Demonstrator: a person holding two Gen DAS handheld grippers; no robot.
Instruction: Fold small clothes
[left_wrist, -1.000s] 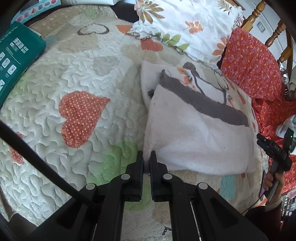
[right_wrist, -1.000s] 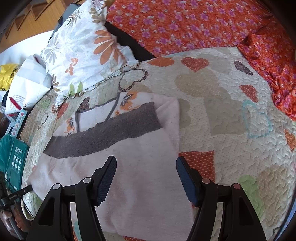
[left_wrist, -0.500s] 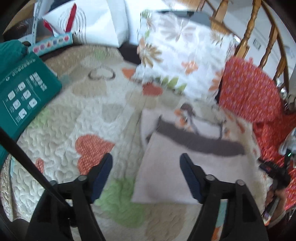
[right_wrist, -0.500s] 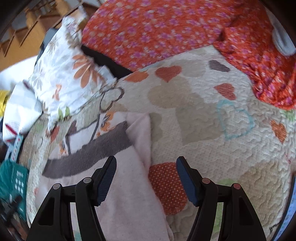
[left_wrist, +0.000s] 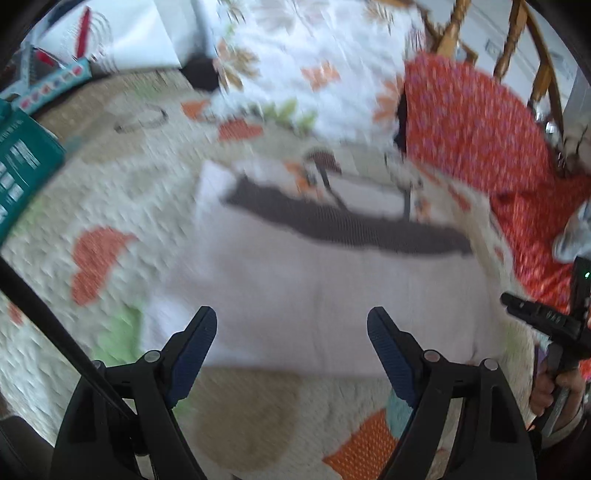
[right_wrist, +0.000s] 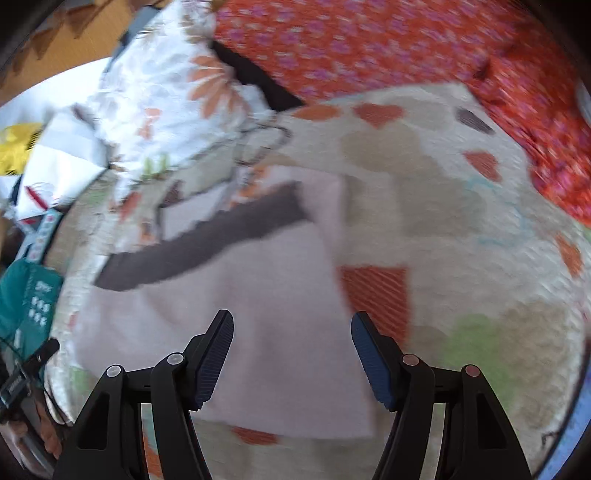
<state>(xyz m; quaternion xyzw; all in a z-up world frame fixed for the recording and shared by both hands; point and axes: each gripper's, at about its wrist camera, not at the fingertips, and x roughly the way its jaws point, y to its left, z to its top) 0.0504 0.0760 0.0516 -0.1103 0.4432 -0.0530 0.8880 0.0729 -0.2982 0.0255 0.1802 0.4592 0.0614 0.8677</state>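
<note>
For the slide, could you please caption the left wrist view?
Open left gripper above a folded pale garment with a dark band, lying on a heart-patterned quilt.

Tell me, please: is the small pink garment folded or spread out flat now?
Folded. The pink garment lies on the quilt with its grey band doubled over the printed layer, and neither gripper holds it.

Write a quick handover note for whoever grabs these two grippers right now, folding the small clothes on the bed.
Left tongs: open, holding nothing, over the near edge of the folded garment.
Right tongs: open, holding nothing, over the garment's right part.
The pale garment with its dark gray band lies flat on the heart-print quilt, the flowered pillow beyond it.
Done: at least one fold, gray band folded across the top.
Left: probably another fold or a tidy-up; both views are blurred, so check the edges first.
</note>
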